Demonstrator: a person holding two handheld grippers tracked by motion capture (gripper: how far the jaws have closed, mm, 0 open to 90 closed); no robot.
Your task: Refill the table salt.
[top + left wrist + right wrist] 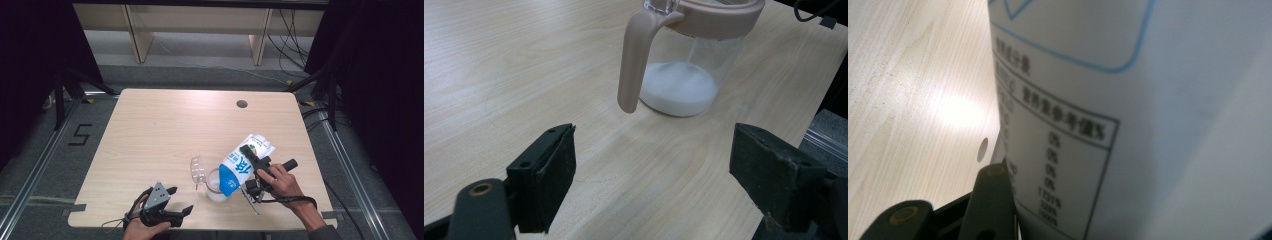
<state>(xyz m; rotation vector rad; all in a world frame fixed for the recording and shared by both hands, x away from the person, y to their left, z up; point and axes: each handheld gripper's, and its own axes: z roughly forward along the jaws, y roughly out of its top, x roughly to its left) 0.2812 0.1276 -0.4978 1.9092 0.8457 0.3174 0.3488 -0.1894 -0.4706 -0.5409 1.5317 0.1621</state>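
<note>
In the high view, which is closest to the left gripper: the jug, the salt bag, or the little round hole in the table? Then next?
From the left gripper:
1. Jug, just to its right.
2. Salt bag, tilted over the jug, held by the right gripper.
3. Round hole, near the table's far edge.

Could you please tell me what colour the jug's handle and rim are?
The jug has a dusty pink-beige handle and rim; clearest in the left gripper view.

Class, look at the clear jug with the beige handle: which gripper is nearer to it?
Right. The right gripper tilts the salt bag directly over the jug; the left gripper waits open, off to the jug's left.
</note>
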